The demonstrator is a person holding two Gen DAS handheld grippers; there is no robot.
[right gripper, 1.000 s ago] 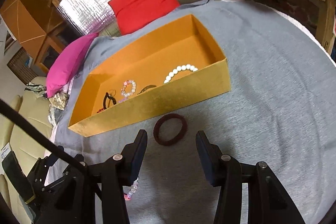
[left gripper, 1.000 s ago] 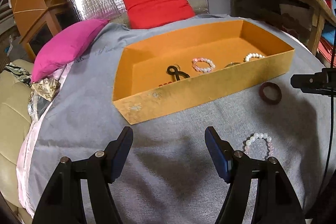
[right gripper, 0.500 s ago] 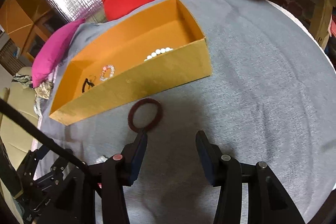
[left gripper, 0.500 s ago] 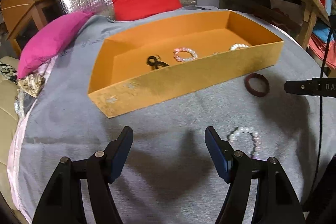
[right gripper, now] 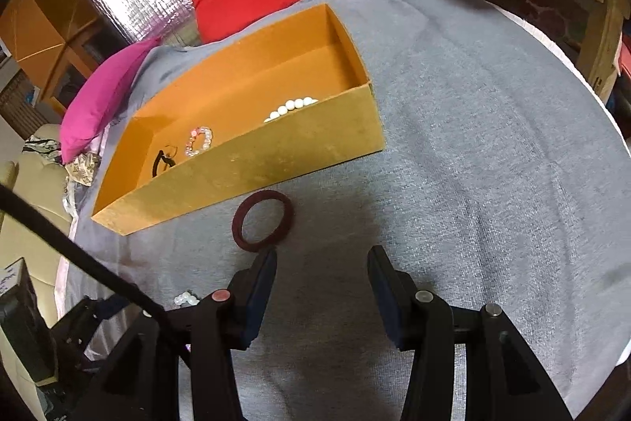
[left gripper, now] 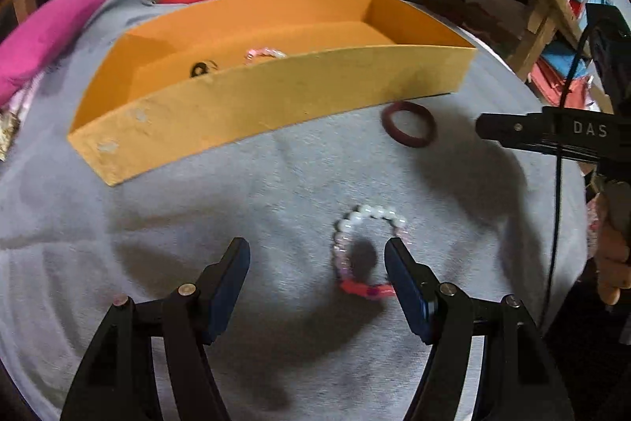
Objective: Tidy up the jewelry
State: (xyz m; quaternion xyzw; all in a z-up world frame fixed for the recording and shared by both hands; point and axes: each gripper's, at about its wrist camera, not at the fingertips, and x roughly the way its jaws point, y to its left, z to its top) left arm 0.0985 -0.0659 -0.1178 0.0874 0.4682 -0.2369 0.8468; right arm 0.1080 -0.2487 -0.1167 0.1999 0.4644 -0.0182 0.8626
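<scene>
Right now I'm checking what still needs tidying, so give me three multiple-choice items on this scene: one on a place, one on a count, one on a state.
1. Where does the dark red ring bracelet lie?
A. inside the orange tray
B. on the grey cloth in front of the orange tray
C. on the red cushion

2. How many bracelets lie on the cloth outside the tray?
A. two
B. none
C. five

3. How is the left gripper?
A. shut on the ring
B. open, empty
C. out of view

Key: 1 B, it rests on the grey cloth just before the orange tray. 2 A, the ring and the beaded bracelet. 3 B, the fingers stand apart, clamping nothing.
</scene>
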